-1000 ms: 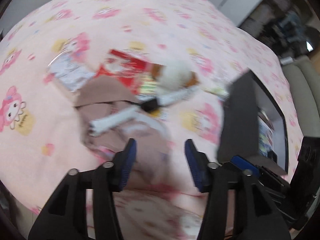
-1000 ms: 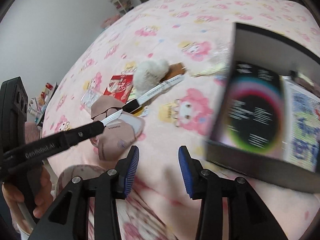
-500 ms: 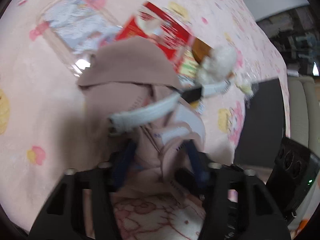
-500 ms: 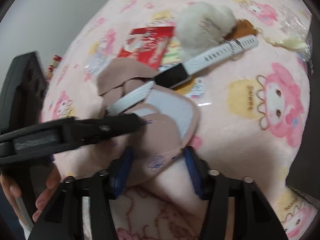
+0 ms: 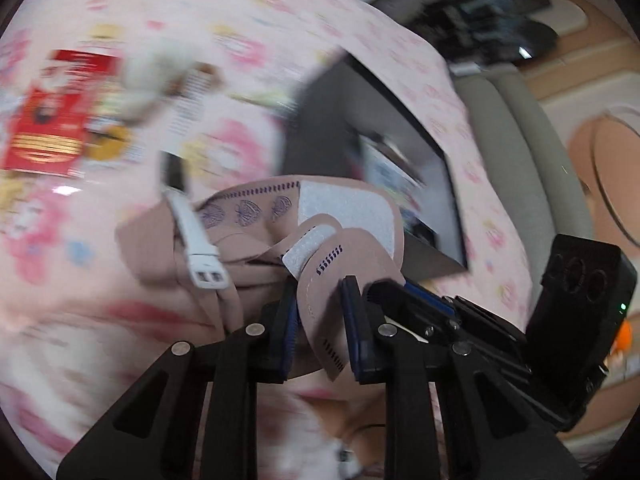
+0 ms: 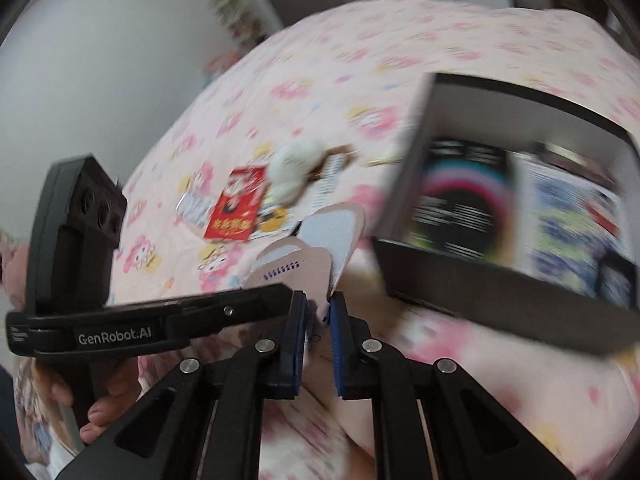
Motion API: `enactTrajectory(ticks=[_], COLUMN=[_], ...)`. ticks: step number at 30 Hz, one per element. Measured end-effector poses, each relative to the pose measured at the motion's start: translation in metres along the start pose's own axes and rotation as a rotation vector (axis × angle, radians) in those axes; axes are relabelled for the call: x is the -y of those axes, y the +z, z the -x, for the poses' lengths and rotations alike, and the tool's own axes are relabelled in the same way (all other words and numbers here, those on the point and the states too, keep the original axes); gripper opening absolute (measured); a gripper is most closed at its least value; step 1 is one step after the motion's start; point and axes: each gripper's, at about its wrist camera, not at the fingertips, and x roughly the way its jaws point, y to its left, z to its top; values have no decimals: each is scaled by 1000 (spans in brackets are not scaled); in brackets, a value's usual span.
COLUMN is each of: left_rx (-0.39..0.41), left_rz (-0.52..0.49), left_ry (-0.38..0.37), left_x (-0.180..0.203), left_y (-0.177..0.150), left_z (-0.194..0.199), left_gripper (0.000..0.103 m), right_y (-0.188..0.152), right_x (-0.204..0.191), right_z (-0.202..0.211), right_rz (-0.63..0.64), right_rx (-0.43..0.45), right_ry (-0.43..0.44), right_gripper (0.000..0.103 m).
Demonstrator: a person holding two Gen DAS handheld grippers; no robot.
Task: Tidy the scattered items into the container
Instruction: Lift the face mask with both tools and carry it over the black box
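You are pinching the tan fabric brace (image 5: 344, 248) with both grippers, jaws having just closed on it. The left gripper (image 5: 320, 312) and right gripper (image 6: 318, 316) are holding it just beside the black box (image 6: 500, 292).

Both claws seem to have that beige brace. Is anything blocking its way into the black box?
Nothing visible blocks it. The beige brace is pinched by the left gripper and right gripper; the black box sits open-topped just beside it, though a white watch strap lies draped over the brace.
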Motion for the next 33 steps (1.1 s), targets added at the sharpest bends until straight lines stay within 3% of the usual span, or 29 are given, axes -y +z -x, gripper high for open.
enactTrajectory(ticks=[4,8,12,16,20,22,24,25,27,32,33], left_rx=[-49,-66,-69,-79,-67,-67,-61,-58,-71,-101,-100], left_rz=[-114,-148,-152,-132,-65,-41,-30,-30,-33,-19,-28], left_ry=[-64,-68,41,181,254,240,236,233,239,260,267], left_x=[54,80,85,65,40,31,27,26,24,18,18], left_y=[-13,-15,-23,-30,-30,-31,-30,-31,-31,-31,-32], left_z=[-28,-52,-73,-78,-77,-76,-79,-81,-92,-115,-116], left_gripper=[20,20,20,20,20,30,62,65,67,66,62], right_y=[-25,-37,-48,-62,-67,-66,-64,-64,-65,-70,-70], right_x=[43,80,110,131,139,140,139,139,141,138,138], right_z=[47,72,62,30,14,14,14,13,8,-12,-13], right_rz=[-99,-164,-237,-294,-310,-313,-305,-304,-317,-311,-308], right_rx=[80,124,110,38,-4,5,17,19,21,-42,-40], right_ry=[-70,-92,-139,-157,-160,-142,-120,-111,-89,-126,-126], right_gripper=[9,9,9,9,9,10,19,24,45,46,46])
